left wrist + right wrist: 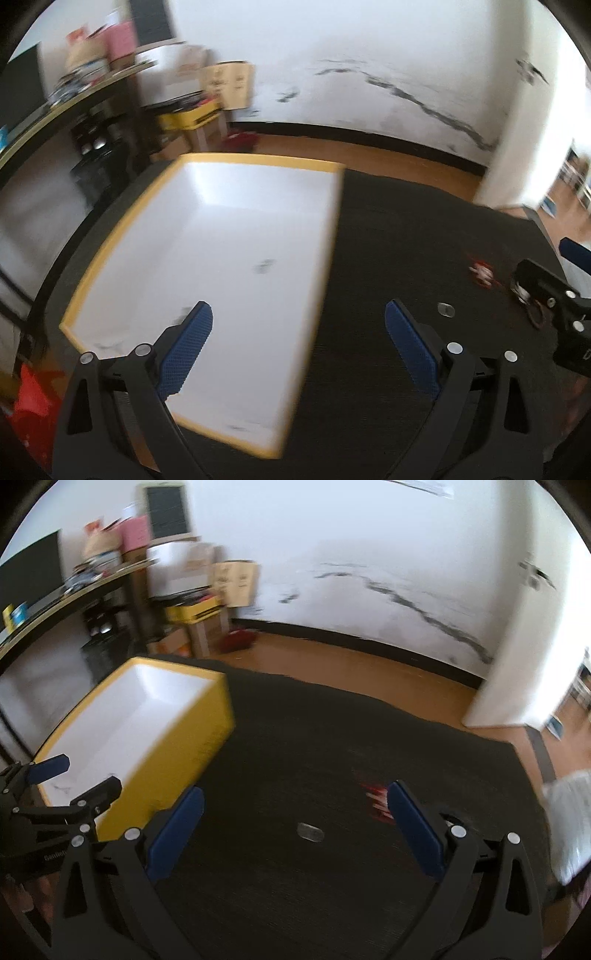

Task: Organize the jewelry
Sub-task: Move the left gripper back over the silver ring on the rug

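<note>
The left tool (299, 332) hangs wide open and empty over the near end of the yellow box (110, 240) with its white inside; the right tool (295, 816) also gapes empty above the dark bench (314, 738); a red-and-white jewelry piece (375, 799) lies on the mat beside its right finger; a small silver oval (310, 832) lies between the fingers; both blurred
</note>
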The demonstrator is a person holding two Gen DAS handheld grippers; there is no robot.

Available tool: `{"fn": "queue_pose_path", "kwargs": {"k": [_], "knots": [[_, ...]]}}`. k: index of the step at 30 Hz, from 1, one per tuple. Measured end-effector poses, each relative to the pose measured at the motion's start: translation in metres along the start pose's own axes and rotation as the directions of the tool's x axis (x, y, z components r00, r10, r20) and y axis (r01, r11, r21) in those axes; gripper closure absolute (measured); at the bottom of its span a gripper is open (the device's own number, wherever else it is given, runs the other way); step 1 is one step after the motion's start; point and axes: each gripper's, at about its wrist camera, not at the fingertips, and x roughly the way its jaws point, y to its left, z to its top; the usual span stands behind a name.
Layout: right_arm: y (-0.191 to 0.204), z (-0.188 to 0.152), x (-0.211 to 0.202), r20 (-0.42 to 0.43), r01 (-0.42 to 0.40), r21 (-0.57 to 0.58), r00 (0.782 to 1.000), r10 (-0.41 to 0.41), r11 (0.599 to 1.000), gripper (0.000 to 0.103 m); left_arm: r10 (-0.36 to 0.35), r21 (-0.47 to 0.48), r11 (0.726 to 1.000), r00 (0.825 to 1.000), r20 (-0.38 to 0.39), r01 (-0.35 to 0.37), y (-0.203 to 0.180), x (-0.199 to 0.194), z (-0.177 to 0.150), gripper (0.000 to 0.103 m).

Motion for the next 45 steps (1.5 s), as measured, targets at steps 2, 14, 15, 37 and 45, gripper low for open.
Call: {"fn": "queue_pose_path", "kwargs": {"k": [2, 14, 15, 37, 45], "knots": [[-0.032, -0.016, -0.008, -0.007, 0.039, 0.033, 0.999, -0.039, 0.999, 0.007, -0.018, 0.035, 0.999, 1.0, -0.005, 0.019, -0.027, 0.004, 0.0, 0.011], [-0.157, -0.087, -0.023, -0.07, 0.144, 0.183, 0.989, -0.134, 0.972, 0.007, -0.046, 0.159, 0.986, 0.997, -0.057, 0.055, -0.16, 0.064, -0.034, 0.011], [-0.164, -0.09, -0.023, -0.071, 0.143, 0.193, 0.989, -0.132, 0.971, 0.007, -0.049, 0.171, 0.984, 0.997, -0.063, 0.059, -0.166, 0.068, -0.037, 0.011], [-0.171, -0.082, 0.015, -0.109, 0.123, 0.183, 0.989, -0.104, 0.975, 0.007, -0.059, 0.122, 0.99, 0.991, -0.117, 0.073, -0.184, 0.139, -0.045, 0.014], [-0.169, -0.083, 0.016, -0.105, 0.116, 0.18, 0.99, -0.098, 0.977, 0.007, -0.077, 0.151, 0.984, 0.991, -0.111, 0.093, -0.196, 0.134, -0.049, 0.036]]}}
